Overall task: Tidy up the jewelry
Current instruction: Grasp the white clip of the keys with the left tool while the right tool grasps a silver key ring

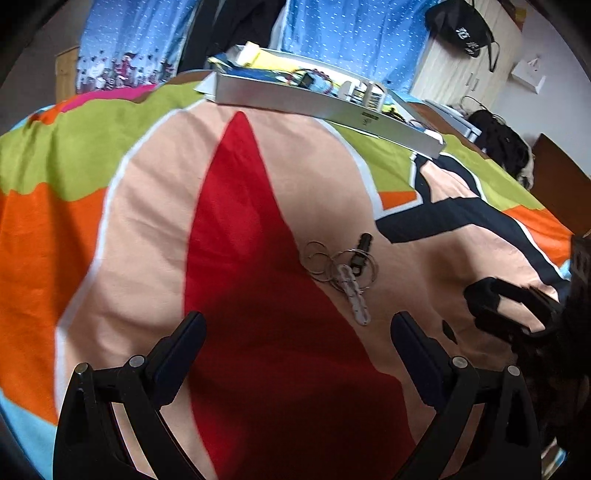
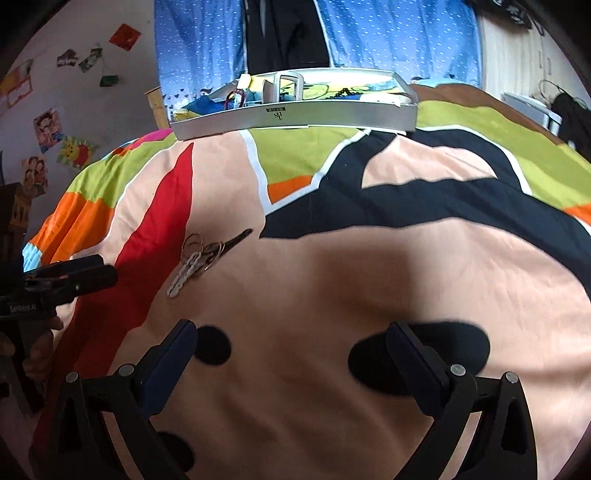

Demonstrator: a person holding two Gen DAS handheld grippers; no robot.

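Observation:
A tangle of silver rings with a black clasp and a white perforated strip lies on the colourful bedspread. My left gripper hovers open just short of it, with nothing between its fingers. In the right wrist view the same tangle of silver rings lies to the upper left of my right gripper, which is open, holds nothing and is well apart from it. A silver tray holding colourful items sits at the far side of the bed; the right wrist view shows that silver tray head-on.
The right gripper's black body shows at the right edge of the left wrist view. A hand holds the left gripper's body at the left edge. Blue curtains, a wardrobe and wall pictures lie beyond the bed.

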